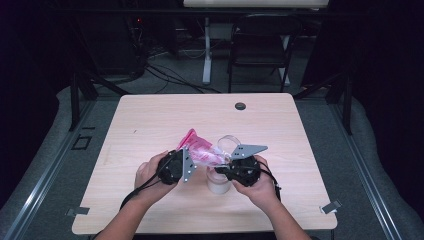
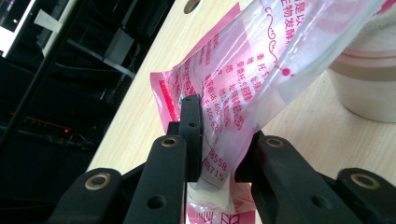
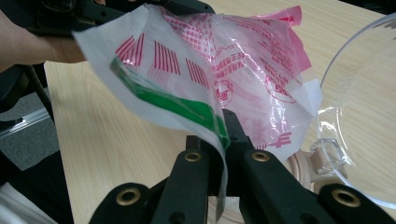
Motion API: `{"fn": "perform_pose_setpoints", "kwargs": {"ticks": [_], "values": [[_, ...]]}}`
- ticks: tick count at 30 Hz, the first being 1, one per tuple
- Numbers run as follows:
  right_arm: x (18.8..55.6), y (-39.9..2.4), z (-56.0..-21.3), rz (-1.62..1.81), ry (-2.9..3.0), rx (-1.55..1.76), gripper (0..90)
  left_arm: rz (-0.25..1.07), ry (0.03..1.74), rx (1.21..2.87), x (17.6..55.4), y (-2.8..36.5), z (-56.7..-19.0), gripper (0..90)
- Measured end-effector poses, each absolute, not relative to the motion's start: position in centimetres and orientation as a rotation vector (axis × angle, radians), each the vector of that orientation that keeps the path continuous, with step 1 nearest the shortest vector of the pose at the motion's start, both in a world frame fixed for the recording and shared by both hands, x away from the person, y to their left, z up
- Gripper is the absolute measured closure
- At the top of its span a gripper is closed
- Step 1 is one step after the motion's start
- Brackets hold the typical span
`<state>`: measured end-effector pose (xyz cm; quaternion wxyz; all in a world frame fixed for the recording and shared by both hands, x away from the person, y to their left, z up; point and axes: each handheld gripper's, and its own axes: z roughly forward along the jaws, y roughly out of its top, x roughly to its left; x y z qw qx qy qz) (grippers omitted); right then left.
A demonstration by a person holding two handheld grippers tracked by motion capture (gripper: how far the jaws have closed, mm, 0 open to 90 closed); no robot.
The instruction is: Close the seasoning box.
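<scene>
A clear plastic bag (image 1: 202, 150) printed in pink hangs stretched between my two grippers above the table's middle. My left gripper (image 1: 192, 159) is shut on one end of the bag (image 2: 243, 79), the film pinched between its jaws (image 2: 219, 140). My right gripper (image 1: 227, 167) is shut on the other end, where a green strip runs along the bag's (image 3: 224, 65) edge into the jaws (image 3: 224, 135). A white round container (image 1: 218, 184) stands on the table just below the bag, and close to my left gripper's jaws (image 2: 369, 88). A clear round lid (image 3: 364, 116) stands beside it.
The wooden table (image 1: 150, 125) has a black grommet hole (image 1: 240, 106) near its far edge. A folding chair (image 1: 262, 45) and cables stand on the floor beyond. Metal clips (image 1: 331, 206) sit at the front corners.
</scene>
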<state>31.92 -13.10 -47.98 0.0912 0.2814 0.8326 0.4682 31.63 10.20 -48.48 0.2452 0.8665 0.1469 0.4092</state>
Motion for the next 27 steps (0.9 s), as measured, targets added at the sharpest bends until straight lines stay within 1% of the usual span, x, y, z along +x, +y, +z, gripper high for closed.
{"fn": "perform_pose_setpoints", "kwargs": {"ticks": [10, 18, 21, 27], "values": [[31.8, -12.5, -48.2, 1.363, 2.49, 0.818, 90.0, 1.044, 0.456, 2.308, 31.5, 11.1, -50.4, 79.3], [31.5, -11.9, -48.3, 1.345, 2.476, 0.795, 88.8, 0.952, 0.503, 2.285, 31.7, 11.8, -51.6, 79.7], [31.4, -11.9, -48.3, 1.35, 2.468, 0.798, 87.2, 0.957, 0.497, 2.299, 31.7, 11.7, -51.9, 79.8], [31.5, -12.0, -48.2, 1.366, 2.454, 0.807, 79.1, 0.906, 0.519, 2.302, 32.2, 11.8, -52.3, 80.1]]}}
